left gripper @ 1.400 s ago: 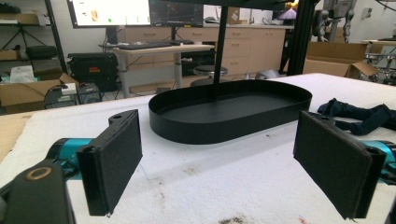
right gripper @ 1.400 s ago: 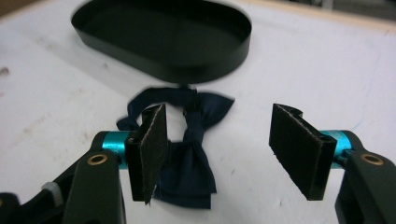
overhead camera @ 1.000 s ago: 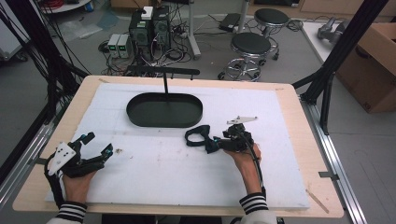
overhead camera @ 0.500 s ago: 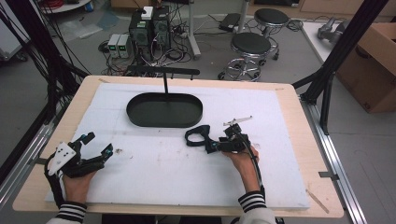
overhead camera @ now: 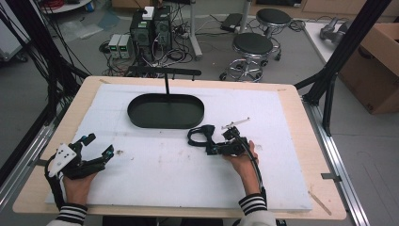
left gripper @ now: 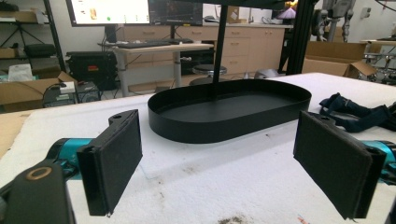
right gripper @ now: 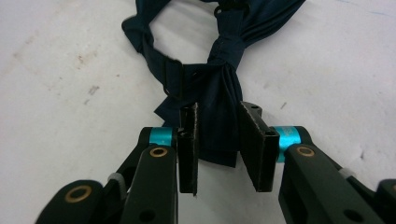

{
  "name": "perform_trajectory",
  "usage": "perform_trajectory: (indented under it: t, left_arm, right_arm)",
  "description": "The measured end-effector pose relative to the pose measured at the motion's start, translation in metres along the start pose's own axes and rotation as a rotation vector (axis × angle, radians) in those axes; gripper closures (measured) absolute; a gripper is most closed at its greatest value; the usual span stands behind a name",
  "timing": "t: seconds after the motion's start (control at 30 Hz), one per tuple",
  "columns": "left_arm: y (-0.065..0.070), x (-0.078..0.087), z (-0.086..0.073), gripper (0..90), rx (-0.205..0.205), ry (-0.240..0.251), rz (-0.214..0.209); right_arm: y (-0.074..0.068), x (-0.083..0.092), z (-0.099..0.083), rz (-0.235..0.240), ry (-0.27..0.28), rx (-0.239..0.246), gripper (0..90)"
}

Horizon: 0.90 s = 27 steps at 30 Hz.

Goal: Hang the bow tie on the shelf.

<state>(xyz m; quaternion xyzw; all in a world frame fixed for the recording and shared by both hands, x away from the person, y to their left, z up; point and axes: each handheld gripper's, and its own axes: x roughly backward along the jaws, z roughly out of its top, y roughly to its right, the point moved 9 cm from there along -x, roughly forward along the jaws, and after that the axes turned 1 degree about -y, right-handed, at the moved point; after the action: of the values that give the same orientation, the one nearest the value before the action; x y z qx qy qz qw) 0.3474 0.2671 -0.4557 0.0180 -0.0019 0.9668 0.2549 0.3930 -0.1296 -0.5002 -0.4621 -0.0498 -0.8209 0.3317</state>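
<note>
A dark navy bow tie [overhead camera: 200,135] with its strap lies on the white foam board [overhead camera: 155,165], just in front of the black oval tray [overhead camera: 165,125]. My right gripper [overhead camera: 211,149] points left at it. In the right gripper view the tie's flat end [right gripper: 219,88] lies between the pads of that gripper [right gripper: 218,108]; the jaws have just been closing and stand narrow beside the cloth without bunching it. My left gripper [overhead camera: 99,144] rests on the board at the near left, jaws wide open and empty [left gripper: 224,154], facing the tray [left gripper: 224,130] and the tie [left gripper: 359,114].
A black post with a crossbar [overhead camera: 166,84] rises from the tray's far side. A small thin pale object [overhead camera: 235,124] lies on the board just beyond my right gripper. Black frame struts stand at both table sides; stools and boxes are on the floor behind.
The right gripper's jaws have narrowed around the tie's end and the hand has shifted slightly nearer. The left gripper and the tie have stayed where they were.
</note>
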Motion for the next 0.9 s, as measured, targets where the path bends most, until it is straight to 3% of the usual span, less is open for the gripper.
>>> perform_trajectory:
  t: [0.1,0.13,0.23,0.43,0.7,0.9]
  left_arm:
    - [0.0000,0.0000,0.0000,15.8,0.000,-0.001,-0.001]
    - [0.0001,0.0000,0.0000,15.8,0.000,0.000,0.000]
    - [0.0001,0.0000,0.0000,15.8,0.000,0.000,0.000]
    - [0.0001,0.0000,-0.0001,15.8,-0.001,-0.001,-0.001]
    - [0.0002,-0.0001,0.0000,15.8,0.001,0.001,-0.001]
    - [0.0001,0.0000,-0.0001,15.8,-0.001,-0.001,-0.002]
  right_arm:
    - [-0.0007,0.0002,0.0003,-0.001,-0.001,0.013,73.6]
    - [-0.0022,0.0006,0.0009,0.003,0.001,0.014,78.5]
    - [-0.0026,0.0007,0.0010,0.006,0.000,0.014,79.9]
    - [-0.0004,0.0019,0.0013,0.045,0.008,-0.027,84.1]
    - [0.0002,0.0013,0.0013,0.045,0.010,-0.036,68.2]
    - [-0.0017,0.0012,0.0034,0.063,0.025,-0.040,61.6]
